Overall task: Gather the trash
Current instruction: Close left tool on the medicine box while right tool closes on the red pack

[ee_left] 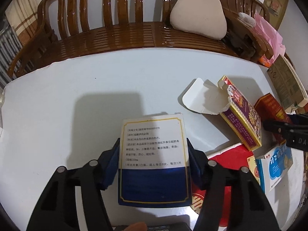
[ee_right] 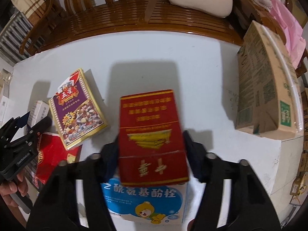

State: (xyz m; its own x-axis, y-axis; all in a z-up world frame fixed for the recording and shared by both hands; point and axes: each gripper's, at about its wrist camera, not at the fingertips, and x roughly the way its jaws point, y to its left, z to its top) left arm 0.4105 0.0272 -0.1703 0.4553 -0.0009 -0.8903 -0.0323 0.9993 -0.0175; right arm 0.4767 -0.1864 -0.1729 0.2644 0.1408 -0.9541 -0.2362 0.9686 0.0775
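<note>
My left gripper has its pads pressed on both sides of a white-and-blue medicine box, so it's clamped on that, with the box sticking out toward the far side over the white table. The box's near end covers whatever is under it, and a fingertip pokes in at the bottom edge, mostly cut off.

My right gripper is squeezed onto a red cigarette pack. The print on it is smeared, so I can't read the upper lines. It hides the top of a blue-and-white box lying just beneath; I can't tell if the two touch.

To the left of that, a purple-and-gold box leans on a red packet, and part of that packet is hidden by my other gripper. In the left view the purple box's torn white flap lies open on the table.

On the far right a tall brown carton stands near the table edge, its right side cut off by the lens. Behind the table is a wooden bench with a beige cushion, and something pink at its right end, probably a plastic bag.
</note>
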